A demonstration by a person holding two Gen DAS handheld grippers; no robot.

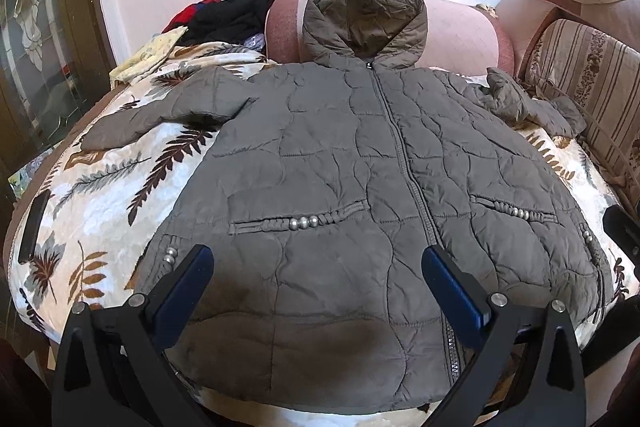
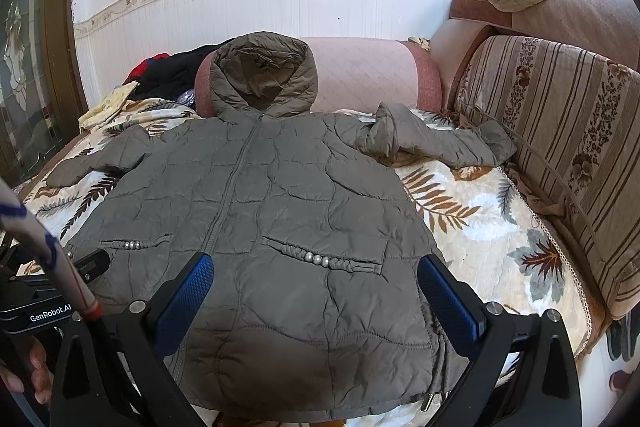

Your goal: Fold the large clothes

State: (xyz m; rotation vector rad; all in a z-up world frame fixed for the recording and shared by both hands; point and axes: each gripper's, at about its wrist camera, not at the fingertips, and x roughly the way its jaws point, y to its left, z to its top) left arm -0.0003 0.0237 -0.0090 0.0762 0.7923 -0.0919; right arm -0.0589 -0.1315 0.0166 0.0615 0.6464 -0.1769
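One quilted jacket (image 1: 340, 195) flat on the bedspread (image 1: 100, 187), two sleeves splayed, perhaps four beaded pockets, both tongs (image 1: 316, 259) (image 2: 316, 267) agape above

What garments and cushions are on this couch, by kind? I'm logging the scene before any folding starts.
Quilted hooded jacket: 1
Heap of dark and red clothes: 1, pieces inside cannot be counted
Pink bolster cushion: 1
Striped back cushion: 1
Total: 4
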